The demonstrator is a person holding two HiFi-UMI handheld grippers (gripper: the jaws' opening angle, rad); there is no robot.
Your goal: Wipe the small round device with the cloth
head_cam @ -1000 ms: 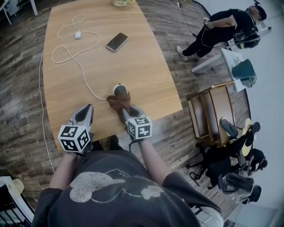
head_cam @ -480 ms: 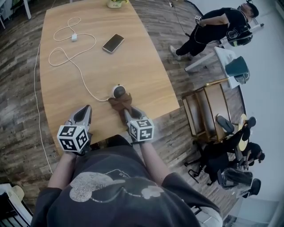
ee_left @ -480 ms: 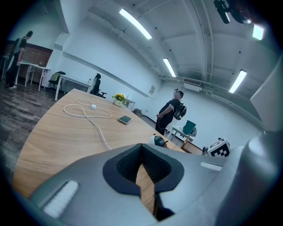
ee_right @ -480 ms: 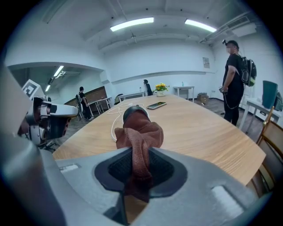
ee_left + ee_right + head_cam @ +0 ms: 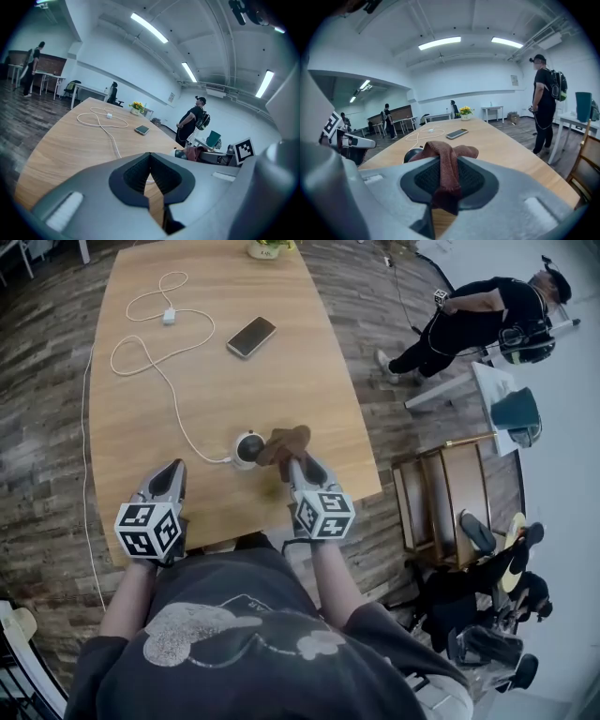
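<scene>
Brown cloth (image 5: 286, 442), clamped in the closed jaws of the right gripper (image 5: 300, 467), touches the right side of the small round device (image 5: 247, 448) near the front edge of the counter (image 5: 281, 371), so wiping looks under way rather than finished. The left gripper (image 5: 174, 476) sits closed and empty nearby; the far pot (image 5: 265, 249) holds yellow flowers (image 5: 464, 109).

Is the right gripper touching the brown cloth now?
Touching. The right gripper view shows the right gripper shut on the cloth, with a fold of it pinched between the jaws.
</scene>
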